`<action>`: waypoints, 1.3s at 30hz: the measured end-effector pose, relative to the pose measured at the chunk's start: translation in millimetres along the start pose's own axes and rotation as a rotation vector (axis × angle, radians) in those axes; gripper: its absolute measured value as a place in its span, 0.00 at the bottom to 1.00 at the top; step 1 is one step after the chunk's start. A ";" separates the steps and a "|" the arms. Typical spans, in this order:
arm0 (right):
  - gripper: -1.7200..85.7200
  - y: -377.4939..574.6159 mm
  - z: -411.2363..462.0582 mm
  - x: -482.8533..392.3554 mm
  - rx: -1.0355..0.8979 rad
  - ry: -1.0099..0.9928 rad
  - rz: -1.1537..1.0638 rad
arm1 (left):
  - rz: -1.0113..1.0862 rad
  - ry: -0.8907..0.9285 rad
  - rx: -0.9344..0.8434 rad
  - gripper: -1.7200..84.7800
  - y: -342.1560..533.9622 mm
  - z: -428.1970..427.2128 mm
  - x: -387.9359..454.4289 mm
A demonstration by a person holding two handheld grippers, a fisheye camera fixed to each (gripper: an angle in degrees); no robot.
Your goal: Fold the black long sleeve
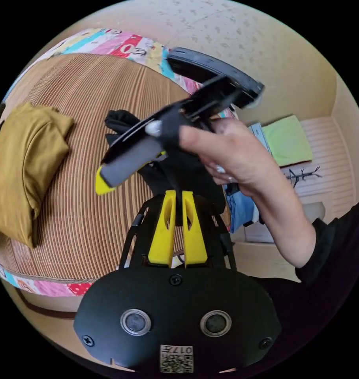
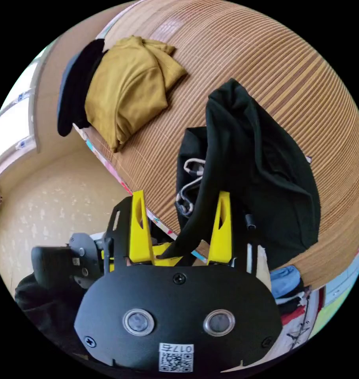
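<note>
In the left gripper view, your left gripper [image 1: 178,201] sits low centre w/ its two yellow jaws squeezed together, almost touching, and black cloth of the black long sleeve [image 1: 163,173] is pinched at their tips. Just past the jaws, your right hand [image 1: 234,158] crosses the mid frame from the right, black cuff at the lower right edge. It holds the right gripper [image 1: 108,179], which slants from upper right down to centre left; you see a grey pad w/ a yellow tip, but whether it's parted or closed can't be told from here. Behind it, more of the black garment bunches up at centre. It rests on a ribbed tan mat [image 1: 92,213] that covers a bed w/ a patchwork sheet [image 1: 120,41] along the top edge. A mustard-yellow garment [image 1: 25,166] lies folded at far left, well apart from the black one. At far right, a green cloth [image 1: 288,140] lies on pale slats.

In the right gripper view, your right gripper [image 2: 180,223] is low centre, jaws spread wide. A strip of the black long sleeve [image 2: 246,166] hangs between them, touching neither clearly. The body of the garment drapes over the mat's near edge, centre to right, white drawcords [image 2: 189,185] showing at its left side. Farther, upper left, the mustard garment [image 2: 124,90] lies beside a dark item [image 2: 74,87] at the mat's edge. Beige floor [image 2: 49,197] fills the left.
</note>
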State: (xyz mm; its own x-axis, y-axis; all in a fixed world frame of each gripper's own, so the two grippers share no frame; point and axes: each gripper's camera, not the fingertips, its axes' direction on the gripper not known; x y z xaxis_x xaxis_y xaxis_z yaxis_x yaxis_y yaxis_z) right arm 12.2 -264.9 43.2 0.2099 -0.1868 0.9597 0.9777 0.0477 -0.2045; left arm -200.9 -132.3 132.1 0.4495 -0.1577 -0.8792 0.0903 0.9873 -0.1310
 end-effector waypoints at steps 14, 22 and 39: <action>0.11 388.8 74.4 336.5 0.734 -0.772 0.283 | -0.059 0.398 0.028 0.20 17.5 76.0 -21.2; 0.23 501.9 160.9 344.7 0.725 -0.825 0.574 | -0.218 0.352 -0.379 0.19 27.6 237.9 -47.5; 0.15 451.3 233.4 286.8 1.016 -1.752 0.534 | -0.208 0.614 -0.379 0.06 48.0 179.5 138.3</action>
State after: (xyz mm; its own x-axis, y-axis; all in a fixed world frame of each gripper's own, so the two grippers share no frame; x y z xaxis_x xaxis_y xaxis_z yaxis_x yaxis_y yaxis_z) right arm 511.9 -67.9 271.1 -0.4170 0.9017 0.1139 0.3621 0.2798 -0.8892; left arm 25.1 -110.5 86.4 -0.1296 -0.4114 -0.9022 -0.2431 0.8953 -0.3733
